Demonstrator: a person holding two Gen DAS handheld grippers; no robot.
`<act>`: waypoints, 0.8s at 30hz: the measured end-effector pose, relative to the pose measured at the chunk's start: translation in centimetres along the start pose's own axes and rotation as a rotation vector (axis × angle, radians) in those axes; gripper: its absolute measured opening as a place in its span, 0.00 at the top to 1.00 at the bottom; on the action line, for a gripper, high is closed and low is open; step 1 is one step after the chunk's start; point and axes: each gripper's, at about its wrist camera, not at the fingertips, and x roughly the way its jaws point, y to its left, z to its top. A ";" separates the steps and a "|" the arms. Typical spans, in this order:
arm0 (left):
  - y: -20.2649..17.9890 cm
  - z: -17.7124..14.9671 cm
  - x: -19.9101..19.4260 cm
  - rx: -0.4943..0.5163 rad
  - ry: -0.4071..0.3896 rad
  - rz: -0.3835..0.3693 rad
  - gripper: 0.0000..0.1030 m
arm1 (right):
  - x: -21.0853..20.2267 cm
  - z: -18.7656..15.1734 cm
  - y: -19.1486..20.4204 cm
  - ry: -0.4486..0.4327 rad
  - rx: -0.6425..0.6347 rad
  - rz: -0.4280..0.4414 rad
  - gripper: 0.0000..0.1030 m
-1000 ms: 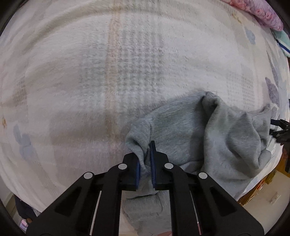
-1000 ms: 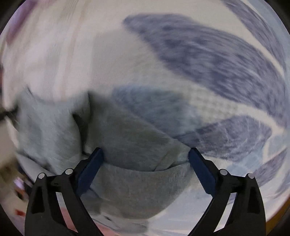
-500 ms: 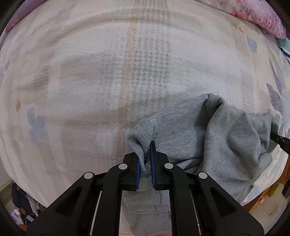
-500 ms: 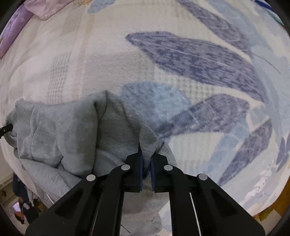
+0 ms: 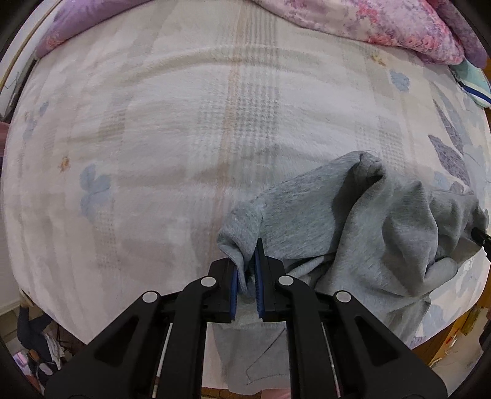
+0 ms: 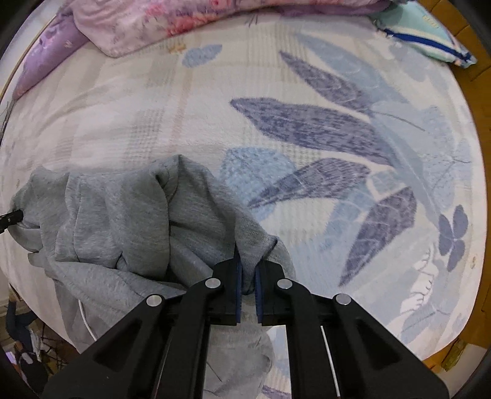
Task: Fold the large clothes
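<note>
Both grippers higher w/ grey garment, bedspread clear beyond.

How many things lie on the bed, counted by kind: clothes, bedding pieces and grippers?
Grey sweatshirt-type garment: 1
Pink and purple floral quilt: 1
Mint pillow with blue stripe: 1
Pale leaf-patterned blanket: 1
Black two-finger grippers, left gripper and right gripper: 2
Total: 6

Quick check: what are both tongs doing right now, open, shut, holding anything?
Left tongs: shut on a fold of the grey fleece sweatshirt.
Right tongs: shut on another edge of the same sweatshirt.
</note>
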 end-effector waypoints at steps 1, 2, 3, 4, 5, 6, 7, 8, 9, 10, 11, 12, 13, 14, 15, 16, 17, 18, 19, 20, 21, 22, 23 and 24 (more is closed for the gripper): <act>0.0 -0.4 0.2 0.007 -0.006 0.004 0.92 | -0.5 -0.6 0.7 -0.018 -0.004 -0.007 0.95; 0.1 -0.8 -0.1 0.017 -0.014 0.008 0.92 | -0.9 -1.2 0.9 -0.032 -0.004 -0.011 0.95; 0.3 -0.8 -0.3 0.023 -0.017 0.007 0.92 | -0.7 -1.6 1.6 -0.039 -0.001 -0.013 0.95; 0.4 -1.6 -0.8 0.031 -0.024 0.010 0.92 | -1.1 -2.3 1.7 -0.050 0.005 -0.014 0.95; 0.6 -2.0 -0.6 0.035 -0.026 0.017 0.92 | -1.2 -2.8 2.0 -0.060 0.010 -0.015 0.95; 0.6 -2.8 -1.0 0.034 -0.031 0.017 0.92 | -1.5 -3.3 2.2 -0.065 0.007 -0.017 0.95; 0.8 -3.3 -1.3 0.037 -0.036 0.017 0.92 | -2.1 -4.0 2.5 -0.081 0.005 -0.027 0.95; 0.8 -3.9 -1.4 0.046 -0.042 0.020 0.92 | -2.3 -4.4 2.5 -0.090 0.003 -0.033 0.95; 0.8 -4.8 -1.7 0.061 -0.049 0.028 0.92 | -2.6 -5.0 2.7 -0.098 -0.004 -0.039 0.95; 0.8 -5.6 -1.8 0.073 -0.052 0.035 0.92 | -3.1 -5.8 3.0 -0.113 -0.015 -0.048 0.95; 0.8 -6.5 -2.0 0.085 -0.057 0.040 0.92 | -3.5 -6.6 3.1 -0.126 -0.020 -0.049 0.95; 0.8 -7.5 -2.2 0.096 -0.060 0.047 0.92 | -3.7 -7.2 3.1 -0.132 -0.017 -0.045 0.95; 0.9 -8.2 -2.2 0.104 -0.062 0.052 0.92 | -4.0 -8.1 3.0 -0.142 -0.010 -0.041 0.95; 0.9 -9.1 -2.3 0.111 -0.064 0.058 0.92 | -4.4 -9.0 3.0 -0.154 -0.010 -0.043 0.95; 1.0 -10.2 -2.4 0.114 -0.067 0.063 0.92 | -4.6 -9.7 2.9 -0.160 -0.012 -0.040 0.95; 1.1 -11.0 -2.5 0.114 -0.067 0.066 0.92 | -4.8 -10.9 2.9 -0.166 -0.011 -0.035 0.94; 1.2 -12.1 -2.5 0.109 -0.068 0.069 0.92 | -4.9 -11.9 2.9 -0.166 -0.016 -0.035 0.94; 1.3 -13.2 -2.4 0.105 -0.065 0.073 0.92 | -5.0 -13.0 3.0 -0.163 -0.026 -0.036 0.94; 1.3 -14.2 -2.2 0.106 -0.062 0.082 0.92 | -5.0 -14.0 3.0 -0.167 -0.032 -0.030 0.94; 1.4 -15.3 -2.0 0.106 -0.064 0.096 0.92 | -4.9 -15.4 2.9 -0.166 -0.033 -0.025 0.94; 1.5 -16.4 -1.7 0.102 -0.068 0.108 0.92 | -4.6 -16.5 2.8 -0.161 -0.032 -0.020 0.94; 1.6 -17.5 -1.3 0.096 -0.065 0.115 0.92 | -3.9 -18.3 2.6 -0.150 -0.033 -0.015 0.94; 1.8 -18.4 -0.7 0.085 -0.054 0.117 0.92 | -3.3 -19.5 2.5 -0.138 -0.033 -0.011 0.94; 2.1 -20.0 0.5 0.062 -0.030 0.111 0.93 | -2.6 -20.5 2.3 -0.123 -0.029 -0.007 0.94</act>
